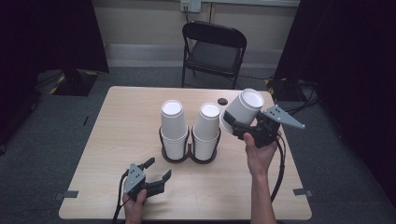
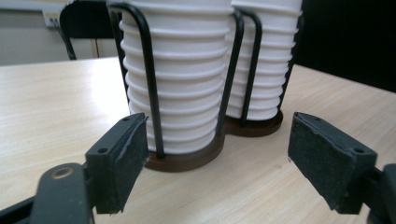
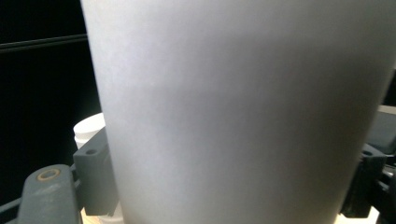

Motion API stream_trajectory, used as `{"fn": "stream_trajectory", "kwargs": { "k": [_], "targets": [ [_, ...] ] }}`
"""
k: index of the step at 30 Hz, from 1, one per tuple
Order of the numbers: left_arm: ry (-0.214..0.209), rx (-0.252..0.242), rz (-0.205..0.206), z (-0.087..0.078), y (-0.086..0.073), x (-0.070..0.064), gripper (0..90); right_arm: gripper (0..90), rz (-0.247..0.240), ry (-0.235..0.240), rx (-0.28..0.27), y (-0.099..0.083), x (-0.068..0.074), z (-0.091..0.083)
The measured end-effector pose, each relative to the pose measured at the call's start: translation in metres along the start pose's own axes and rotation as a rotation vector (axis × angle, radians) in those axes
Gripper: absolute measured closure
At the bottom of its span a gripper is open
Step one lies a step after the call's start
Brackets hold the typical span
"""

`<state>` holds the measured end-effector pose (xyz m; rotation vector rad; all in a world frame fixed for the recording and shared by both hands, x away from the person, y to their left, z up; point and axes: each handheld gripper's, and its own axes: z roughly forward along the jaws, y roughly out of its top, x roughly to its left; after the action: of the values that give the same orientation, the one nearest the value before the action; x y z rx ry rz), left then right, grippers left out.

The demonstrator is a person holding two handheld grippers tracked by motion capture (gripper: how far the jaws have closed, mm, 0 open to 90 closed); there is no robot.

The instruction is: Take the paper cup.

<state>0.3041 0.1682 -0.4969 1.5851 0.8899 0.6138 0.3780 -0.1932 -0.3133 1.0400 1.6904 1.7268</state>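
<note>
Two stacks of upturned white paper cups, a left stack and a right stack, stand in a black wire holder at the table's middle. To their right, lifted off the table and tilted, is a single white cup with my right gripper shut on it. That cup sits between the jaws of the right gripper. My left gripper is open and empty near the front edge. Seen from the left gripper, the left stack is close ahead on its brown base.
A black folding chair stands beyond the wooden table. A small dark round hole lies in the tabletop behind the stacks. Cables trail off the right side. Dark curtains flank the room.
</note>
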Motion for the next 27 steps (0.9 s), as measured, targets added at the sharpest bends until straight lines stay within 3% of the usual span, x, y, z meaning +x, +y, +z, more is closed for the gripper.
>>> {"fn": "stream_trajectory", "kwargs": {
  "k": [3, 13, 21, 27],
  "targets": [
    [0.026, 0.021, 0.01, 0.001, 0.001, -0.001, 23.1, 15.5, 0.028, -0.007, -0.01, -0.009, -0.002, -0.009],
    [-0.015, 0.054, -0.005, 0.004, 0.002, 0.003, 23.0, 15.5, 0.084, -0.015, 0.029, -0.043, -0.007, -0.022],
    [-0.078, 0.014, -0.02, 0.003, 0.002, 0.002, 22.1, 15.4, 0.088, 0.006, 0.075, -0.063, 0.002, -0.025],
    [-0.12, -0.005, -0.025, 0.005, 0.006, -0.005, 28.6, 15.4, 0.105, 0.025, 0.105, -0.081, 0.012, -0.027]
  ]
}}
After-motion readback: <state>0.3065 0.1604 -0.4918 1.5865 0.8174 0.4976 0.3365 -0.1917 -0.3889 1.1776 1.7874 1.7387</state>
